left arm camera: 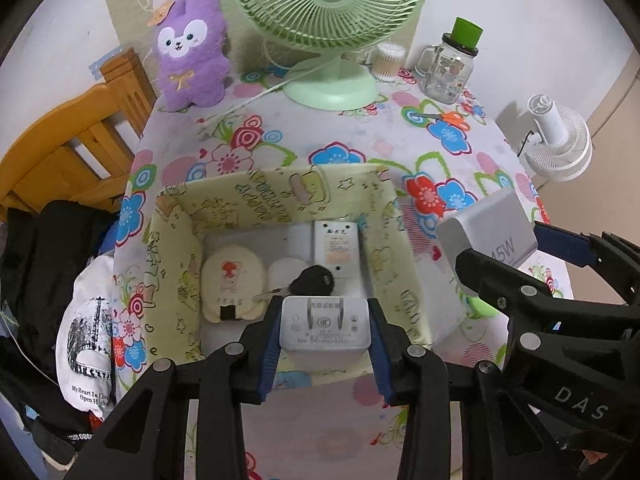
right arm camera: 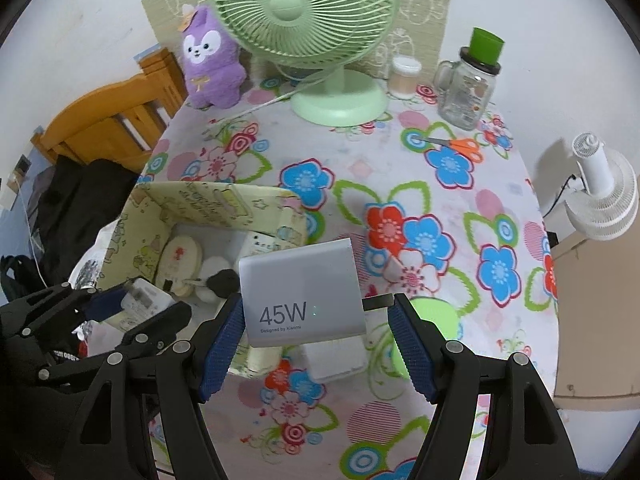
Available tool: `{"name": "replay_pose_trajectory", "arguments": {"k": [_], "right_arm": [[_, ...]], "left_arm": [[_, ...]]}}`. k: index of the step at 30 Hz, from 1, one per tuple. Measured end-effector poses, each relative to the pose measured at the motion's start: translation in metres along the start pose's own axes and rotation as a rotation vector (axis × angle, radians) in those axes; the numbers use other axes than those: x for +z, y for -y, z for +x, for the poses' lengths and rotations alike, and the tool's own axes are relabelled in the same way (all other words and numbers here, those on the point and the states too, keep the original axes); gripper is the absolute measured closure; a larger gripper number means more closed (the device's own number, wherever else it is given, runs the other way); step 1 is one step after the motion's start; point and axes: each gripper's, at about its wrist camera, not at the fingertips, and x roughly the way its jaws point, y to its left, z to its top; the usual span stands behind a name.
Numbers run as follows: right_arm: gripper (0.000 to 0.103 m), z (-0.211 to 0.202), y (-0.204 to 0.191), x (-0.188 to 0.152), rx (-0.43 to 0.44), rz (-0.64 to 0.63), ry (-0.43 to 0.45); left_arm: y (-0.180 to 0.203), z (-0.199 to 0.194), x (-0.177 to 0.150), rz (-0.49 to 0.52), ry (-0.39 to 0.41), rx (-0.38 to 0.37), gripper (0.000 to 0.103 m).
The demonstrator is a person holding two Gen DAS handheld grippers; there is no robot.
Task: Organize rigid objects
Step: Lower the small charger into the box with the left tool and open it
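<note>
Left tongs [left arm camera: 325, 330] were clamped on a small white two-prong plug adapter [left arm camera: 324, 326], held over the near rim of the pale yellow cartoon-print fabric box [left arm camera: 182, 248]. Right tongs [right arm camera: 316, 322] gripped a silver 45W charger block [right arm camera: 300, 296] beside the box, above the floral-cloth surface [right arm camera: 360, 168]; right pad contact looked partial, prob. touching.

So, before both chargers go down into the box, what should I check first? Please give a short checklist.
1. Left gripper holds the small white charger firmly: ok.
2. Small charger is above the box opening: ok.
3. Right gripper grips the 45W charger on both sides: cannot tell, a gap shows at the right finger.
4. 45W charger is over the box: not ok, it is beside it.
5. Free floor space in the box: cannot tell; car key and other items lie there.
</note>
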Motion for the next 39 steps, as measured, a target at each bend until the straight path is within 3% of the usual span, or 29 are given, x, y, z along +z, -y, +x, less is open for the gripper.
{"name": "replay_pose_trajectory", "arguments": {"k": [17,21,28,35,39], "right_arm": [[0.029,0.027,-0.046,0.013,0.006,-0.046,-0.031],[0.029,0.034,-0.057,0.018,0.013,-0.054,-0.039],[0.029,0.050,-0.072,0.028,0.019,-0.073,-0.056],[0.028,0.069,-0.078,0.037,0.024,-0.075,-0.083],[0.028,0.079,-0.079,0.041,0.029,-0.071,-0.089]], "left_arm": [[-0.042,0.034,-0.012,-0.002,-0.087,0.038,0.062],[-0.049,0.037,-0.013,-0.007,-0.101,0.044,0.037],[-0.057,0.043,-0.011,0.024,-0.121,0.053,0.023],[-0.058,0.042,-0.003,0.030,-0.126,0.013,0.013],[-0.058,0.041,0.001,0.045,-0.114,0.044,0.006]]}}
